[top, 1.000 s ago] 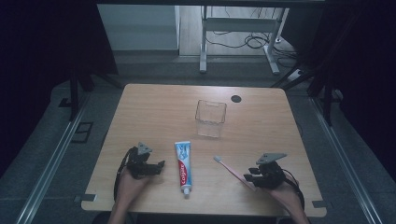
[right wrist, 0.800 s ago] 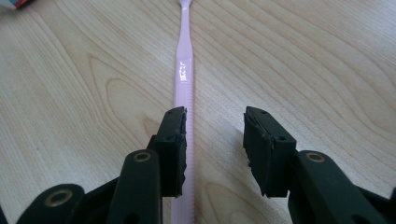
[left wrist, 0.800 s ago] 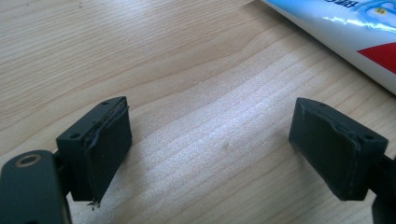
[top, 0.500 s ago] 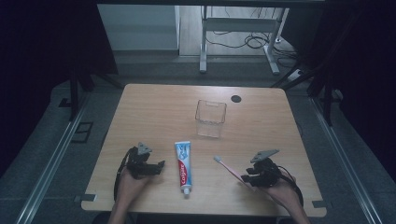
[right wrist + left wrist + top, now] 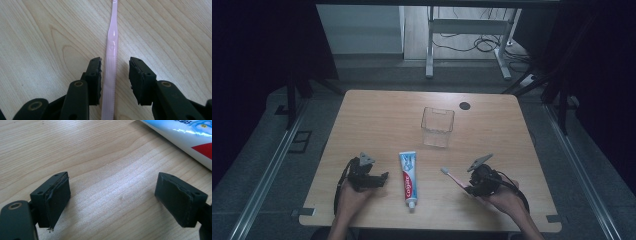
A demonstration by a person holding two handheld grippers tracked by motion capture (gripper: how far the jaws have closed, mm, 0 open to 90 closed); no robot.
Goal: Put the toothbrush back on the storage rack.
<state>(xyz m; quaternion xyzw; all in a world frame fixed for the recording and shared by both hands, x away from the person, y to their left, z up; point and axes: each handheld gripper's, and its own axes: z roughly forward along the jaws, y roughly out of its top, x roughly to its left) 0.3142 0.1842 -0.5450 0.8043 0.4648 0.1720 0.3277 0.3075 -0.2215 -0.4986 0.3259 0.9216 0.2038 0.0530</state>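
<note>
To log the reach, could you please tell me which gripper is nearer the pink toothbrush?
Right. The right gripper straddles the pink toothbrush handle; the left gripper sits beyond the toothpaste tube.

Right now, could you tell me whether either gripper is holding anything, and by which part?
Nothing is held. The right gripper straddles the pink toothbrush handle, with gaps between pads and handle. The left gripper is open over bare table.

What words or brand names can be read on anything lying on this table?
"Colgate": red panel of the toothpaste tube, readable in the high view.
Blue letters on the tube's white end in the left gripper view: cut off at the edge, not readable.
Small print elsewhere on the tube: too small to read.
Pink toothbrush, clear container and wooden table: no writing visible.
</note>
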